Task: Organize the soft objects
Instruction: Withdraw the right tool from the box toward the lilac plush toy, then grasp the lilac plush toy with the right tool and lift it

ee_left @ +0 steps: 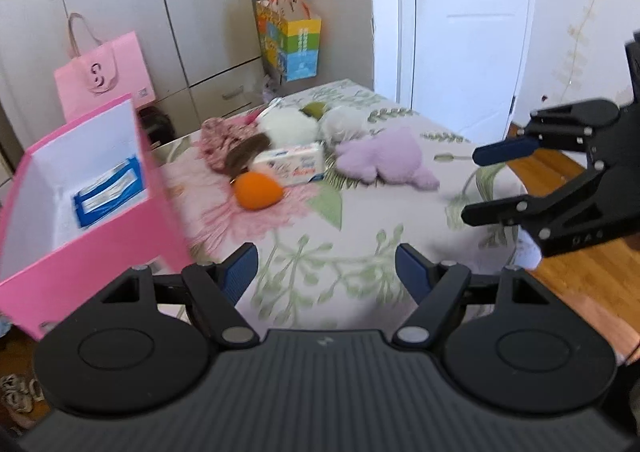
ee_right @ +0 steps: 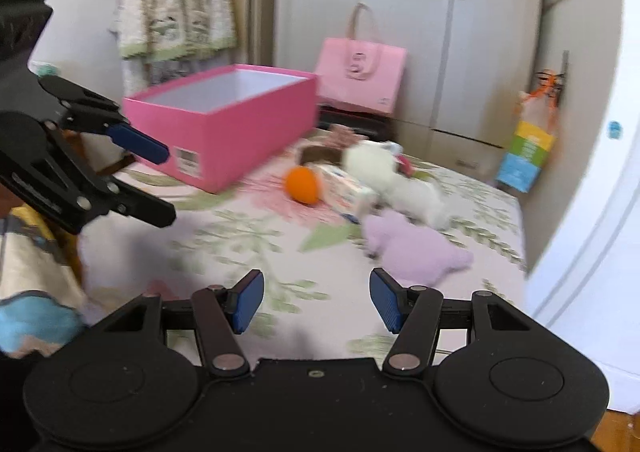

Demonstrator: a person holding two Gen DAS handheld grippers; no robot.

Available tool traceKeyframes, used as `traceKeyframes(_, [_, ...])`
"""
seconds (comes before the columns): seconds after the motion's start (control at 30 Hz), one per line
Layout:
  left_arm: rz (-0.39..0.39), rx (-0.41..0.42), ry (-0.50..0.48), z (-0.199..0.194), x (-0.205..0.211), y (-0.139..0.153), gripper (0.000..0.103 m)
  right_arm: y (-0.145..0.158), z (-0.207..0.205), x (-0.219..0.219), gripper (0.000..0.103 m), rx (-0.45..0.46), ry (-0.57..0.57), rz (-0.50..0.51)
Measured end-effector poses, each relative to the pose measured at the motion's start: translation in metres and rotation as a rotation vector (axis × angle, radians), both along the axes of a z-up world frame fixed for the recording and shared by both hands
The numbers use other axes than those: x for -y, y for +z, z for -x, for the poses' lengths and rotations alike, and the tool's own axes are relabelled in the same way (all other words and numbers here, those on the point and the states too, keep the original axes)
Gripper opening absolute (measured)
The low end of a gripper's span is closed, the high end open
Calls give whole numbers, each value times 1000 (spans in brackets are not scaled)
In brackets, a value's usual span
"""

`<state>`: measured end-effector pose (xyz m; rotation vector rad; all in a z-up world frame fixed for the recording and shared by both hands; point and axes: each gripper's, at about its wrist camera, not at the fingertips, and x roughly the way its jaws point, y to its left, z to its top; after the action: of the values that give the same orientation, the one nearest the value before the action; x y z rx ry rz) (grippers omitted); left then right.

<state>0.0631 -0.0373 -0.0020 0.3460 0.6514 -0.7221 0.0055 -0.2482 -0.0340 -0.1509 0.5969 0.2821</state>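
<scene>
- left wrist view: we see soft things heaped mid-bed point(ee_left: 360, 236), prob. dumped there for sorting: purple plush point(ee_left: 386, 159), orange ball point(ee_left: 256, 191), white plush point(ee_left: 286, 125), tissue pack point(ee_left: 290, 163). pink box point(ee_left: 80, 211) stands open at the left w/ a blue packet inside, likely the target bin.
- left gripper point(ee_left: 326, 272) angled down at the bed, fingers apart, nothing btwn them.
- right wrist view: right gripper point(ee_right: 316, 302) also tilted down, fingers apart & empty, purple plush point(ee_right: 416, 248) nearest ahead, not touched. pink box point(ee_right: 224, 123) further back left.

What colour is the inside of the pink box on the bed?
White inside the pink box, seen best in the left wrist view.
</scene>
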Motion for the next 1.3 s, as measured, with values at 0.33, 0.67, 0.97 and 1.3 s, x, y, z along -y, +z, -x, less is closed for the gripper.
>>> traceKeyframes(0.33, [72, 40, -14, -55, 57, -37, 75, -44, -36, 31, 75, 91, -122, -7])
traceKeyframes(0.67, [157, -69, -59, -94, 114, -64, 75, -72, -72, 44, 79, 106, -174, -33])
traceKeyframes(0.97, [177, -109, -47, -110, 128, -72, 82, -79, -87, 42, 79, 99, -152, -39])
traceKeyframes(1.3, [179, -57, -16, -87, 132, -71, 48, -88, -89, 42, 68, 84, -202, -98])
